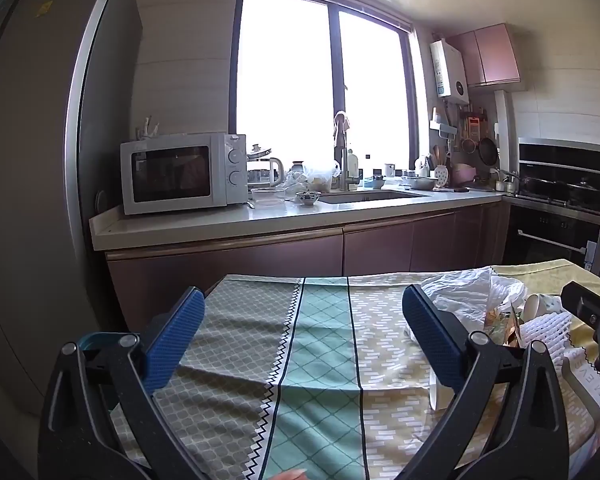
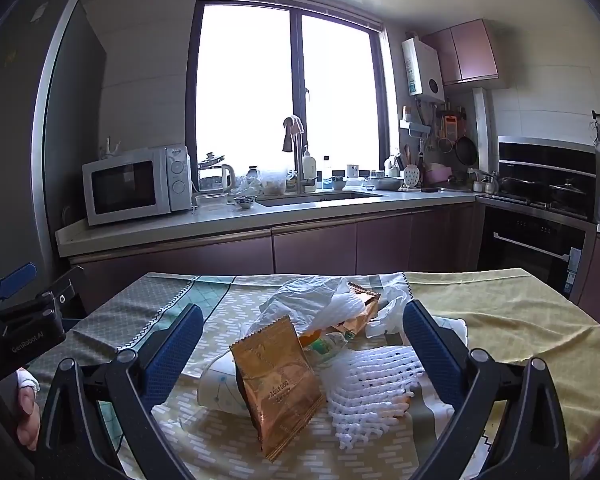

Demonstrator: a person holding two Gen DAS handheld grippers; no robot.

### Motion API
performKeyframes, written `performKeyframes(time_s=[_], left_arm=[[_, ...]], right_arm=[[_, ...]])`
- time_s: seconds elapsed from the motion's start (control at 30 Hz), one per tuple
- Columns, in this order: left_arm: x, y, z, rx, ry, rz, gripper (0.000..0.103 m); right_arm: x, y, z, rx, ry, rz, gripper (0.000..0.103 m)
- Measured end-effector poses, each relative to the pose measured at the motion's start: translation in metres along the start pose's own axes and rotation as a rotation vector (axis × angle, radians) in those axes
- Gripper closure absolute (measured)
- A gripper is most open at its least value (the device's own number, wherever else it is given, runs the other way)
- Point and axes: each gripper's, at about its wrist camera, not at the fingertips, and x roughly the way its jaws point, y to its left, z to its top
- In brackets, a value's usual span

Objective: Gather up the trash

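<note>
While both jaws stand wide apart and empty, the right gripper frames a trash heap on the patterned desk: a gold wrapper, white foam netting, crumpled plastic bag, perhaps a paper cup. The left gripper hovers over bare cloth beside it.

Two gold foil wrappers, one white foam net, one paper cup, one microwave.

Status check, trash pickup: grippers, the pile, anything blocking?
Left gripper open, empty. Right gripper open, empty, over trash pile: gold wrapper, foam net, plastic bag. Nothing blocking.
</note>
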Motion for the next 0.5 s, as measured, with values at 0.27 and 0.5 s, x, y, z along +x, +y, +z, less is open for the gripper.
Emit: performKeyframes(time_s=[0.27,0.5], left_arm=[[-0.0037,0.0024,0.0016,-0.002,-0.006,0.000,0.006],[-0.0079,0.0053,0.0005,-0.009,-0.015,-0.001,0.005]], right_arm=[[-0.0008,0.0026,0.0024,0.004,-0.003,0.003,0.006],[-0.0025,0.0000,0.0010,0.007,-0.010,0.006,0.006]])
